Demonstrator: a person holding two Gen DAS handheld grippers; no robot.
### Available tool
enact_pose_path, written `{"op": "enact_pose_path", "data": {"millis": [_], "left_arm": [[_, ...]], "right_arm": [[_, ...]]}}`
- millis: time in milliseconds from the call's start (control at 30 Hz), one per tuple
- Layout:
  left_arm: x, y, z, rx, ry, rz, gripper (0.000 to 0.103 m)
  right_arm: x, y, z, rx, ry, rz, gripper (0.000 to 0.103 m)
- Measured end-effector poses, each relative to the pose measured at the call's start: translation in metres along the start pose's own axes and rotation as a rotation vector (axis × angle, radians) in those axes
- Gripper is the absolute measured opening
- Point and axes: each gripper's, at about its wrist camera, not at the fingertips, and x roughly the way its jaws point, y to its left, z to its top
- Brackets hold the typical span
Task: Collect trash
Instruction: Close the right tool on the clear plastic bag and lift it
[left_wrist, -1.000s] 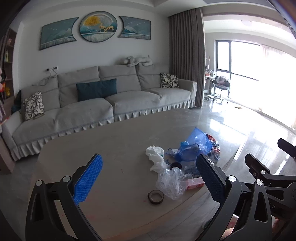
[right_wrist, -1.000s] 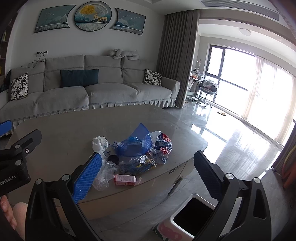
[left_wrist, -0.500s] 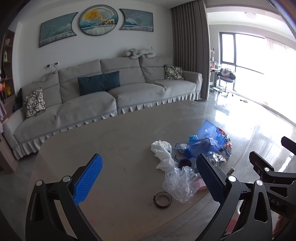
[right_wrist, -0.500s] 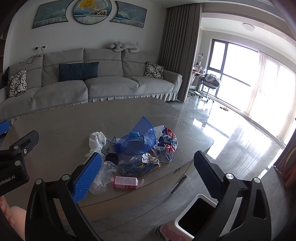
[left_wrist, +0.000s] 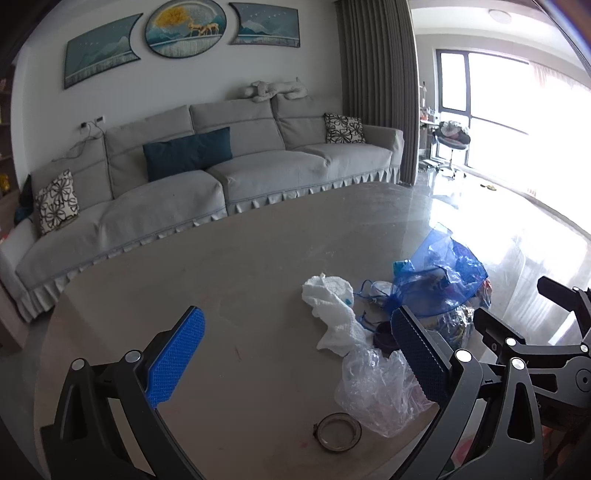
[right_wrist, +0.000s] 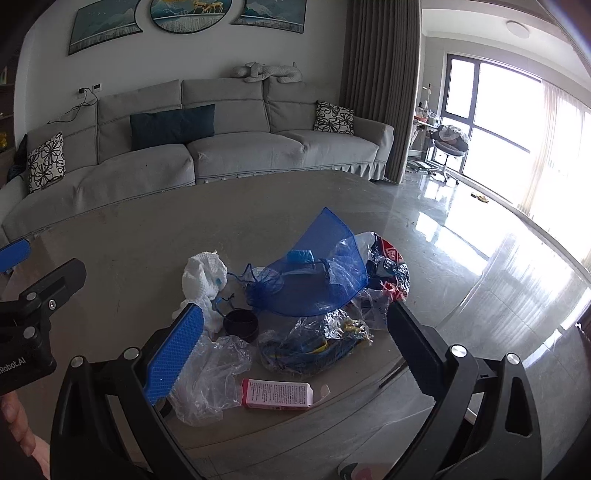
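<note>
A pile of trash lies on the grey table (left_wrist: 221, 280): a crumpled white tissue (left_wrist: 332, 306), a blue mesh bag (right_wrist: 314, 280), a clear plastic bag (left_wrist: 380, 391), a pink carton (right_wrist: 277, 395), a tape ring (left_wrist: 340, 432), a small black cup (right_wrist: 240, 325) and a red-blue snack wrapper (right_wrist: 388, 266). My left gripper (left_wrist: 295, 354) is open and empty, above the table left of the pile. My right gripper (right_wrist: 295, 350) is open and empty, above the near side of the pile. The right gripper also shows at the right in the left wrist view (left_wrist: 535, 332).
A grey sofa (left_wrist: 207, 177) with cushions stands behind the table. Shiny floor and bright windows (right_wrist: 498, 122) are to the right. A white bin's rim (right_wrist: 354, 469) peeks below the table's front edge.
Both grippers have moved forward and down toward the trash pile, which now looks larger and nearer. The bin has slid almost out of the right wrist view. Both stay open.
</note>
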Motion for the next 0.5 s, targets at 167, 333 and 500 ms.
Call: {"op": "enact_pose_path", "data": {"millis": [167,333,500], "left_arm": [[0.018,0.013,-0.008,0.001,0.002,0.078,0.099],[0.020,0.033,-0.013,-0.023,-0.013,0.137,0.099],[0.025,0.047,-0.017,-0.044,0.006,0.137,0.099]], "right_arm": [[0.033,0.027,-0.016,-0.024,0.086,0.058,0.099],[0.044,0.061,-0.023,-0.085,0.085,0.116,0.099],[0.062,0.091,-0.028,-0.130,0.130,0.134,0.099]]}}
